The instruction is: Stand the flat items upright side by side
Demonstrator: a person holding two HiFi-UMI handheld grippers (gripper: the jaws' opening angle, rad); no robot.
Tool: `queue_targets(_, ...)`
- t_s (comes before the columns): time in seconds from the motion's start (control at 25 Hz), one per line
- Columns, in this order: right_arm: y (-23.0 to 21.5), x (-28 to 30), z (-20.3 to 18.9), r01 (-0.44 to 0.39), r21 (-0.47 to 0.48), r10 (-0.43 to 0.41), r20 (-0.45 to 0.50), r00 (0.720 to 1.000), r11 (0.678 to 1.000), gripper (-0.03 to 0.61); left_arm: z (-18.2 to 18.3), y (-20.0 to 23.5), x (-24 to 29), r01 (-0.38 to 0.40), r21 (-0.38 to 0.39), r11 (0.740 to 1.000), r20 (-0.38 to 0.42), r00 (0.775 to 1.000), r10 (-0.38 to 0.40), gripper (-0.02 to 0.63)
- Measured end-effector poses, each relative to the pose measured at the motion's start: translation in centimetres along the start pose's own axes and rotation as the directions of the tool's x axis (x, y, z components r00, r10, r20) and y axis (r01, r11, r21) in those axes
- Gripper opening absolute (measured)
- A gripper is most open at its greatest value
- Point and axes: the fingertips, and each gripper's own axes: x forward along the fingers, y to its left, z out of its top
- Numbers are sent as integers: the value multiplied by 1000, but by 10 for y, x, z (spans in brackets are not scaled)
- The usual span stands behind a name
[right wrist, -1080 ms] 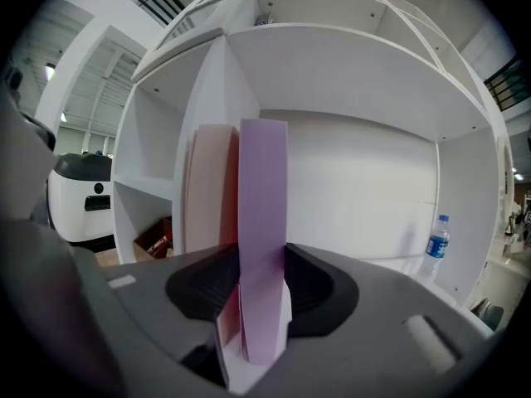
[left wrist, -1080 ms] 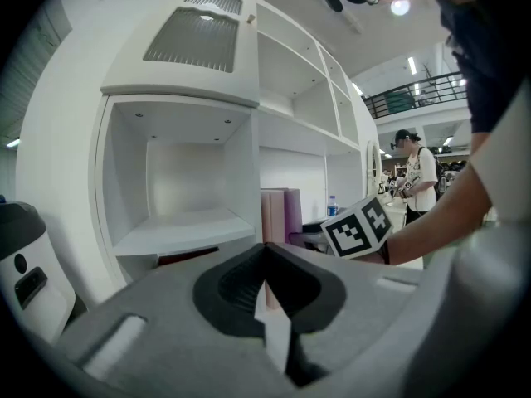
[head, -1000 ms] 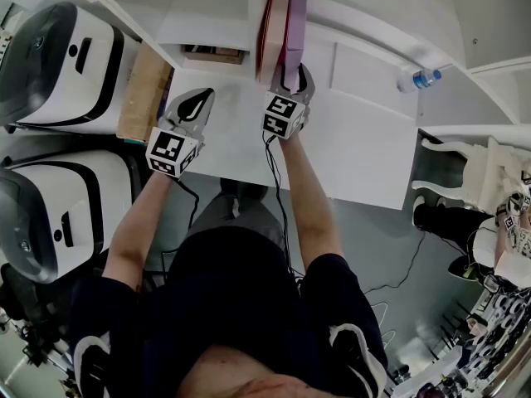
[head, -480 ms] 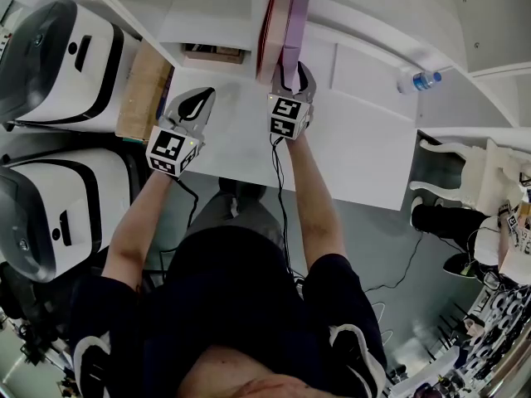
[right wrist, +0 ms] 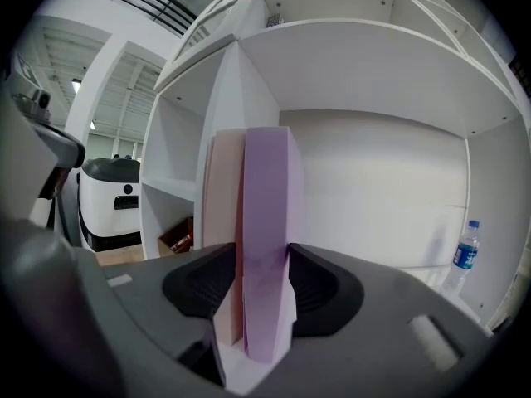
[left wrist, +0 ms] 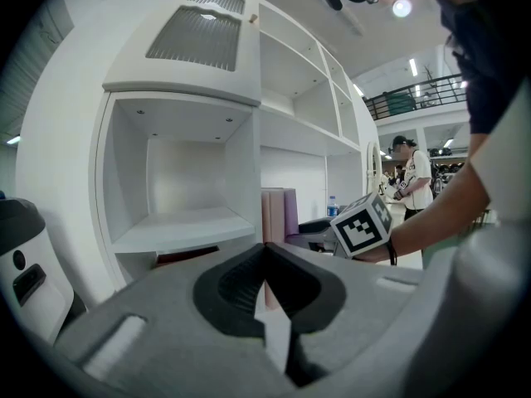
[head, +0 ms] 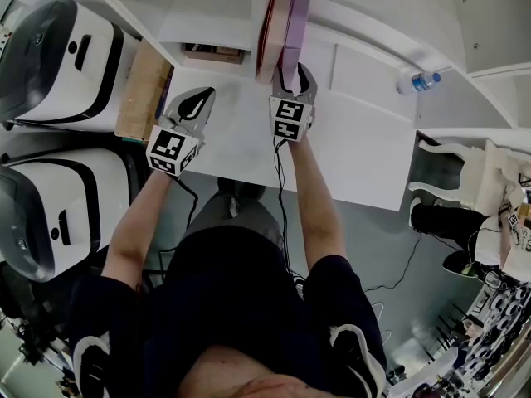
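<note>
Two flat items stand upright side by side in the white shelf (head: 348, 65): a purple one (head: 296, 19) (right wrist: 265, 197) and a pink one (head: 274, 19) (right wrist: 222, 197) on its left. My right gripper (head: 292, 71) (right wrist: 253, 264) straddles their near edges. Its jaws have just been opening and now flank the items closely without clearly squeezing them. My left gripper (head: 197, 99) (left wrist: 267, 251) hovers over the white desk (head: 365, 156) to the left, shut and empty. In the left gripper view the two items (left wrist: 278, 214) and the right gripper's marker cube (left wrist: 362, 225) show ahead.
A water bottle (head: 419, 80) (right wrist: 465, 257) stands in the shelf bay to the right. A small box (head: 214, 54) lies in the left cubby. A cardboard box (head: 143, 94) and two white machines (head: 58, 65) sit at left, a white chair (head: 465, 172) at right.
The right gripper has edged slightly toward the shelf and its jaws stand a little wider around the purple item. The left gripper has kept still.
</note>
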Motion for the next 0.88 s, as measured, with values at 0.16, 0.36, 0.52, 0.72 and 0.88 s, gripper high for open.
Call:
queue_targets(0.16, -2, -2, 2, 7, 2, -7, 4, 1000, 1000, 204, 2, 0, 0, 0, 2, 1000, 2, 1000, 0, 2)
queue_targets(0.36, -7, -4, 4, 16, 0, -16, 9, 1000, 1000, 207, 2, 1, 0, -1, 1, 1000, 2, 1000, 1, 2)
queue_targets(0.52, -8, -8, 6, 14, -3, -14, 15, 1000, 1000, 207, 2, 0, 1, 2, 2, 1000, 4, 1000, -2, 2)
queue_targets(0.72, -8, -21, 16, -2, 18, 1, 36, 999, 1000, 207, 4, -1, 1, 3, 1, 1000, 7, 1000, -3, 2)
queue_targets(0.88, -9, -40, 27, -26, 71, 23, 50, 998, 997, 204, 6, 1, -1, -3, -2, 1000, 13, 1000, 3, 2)
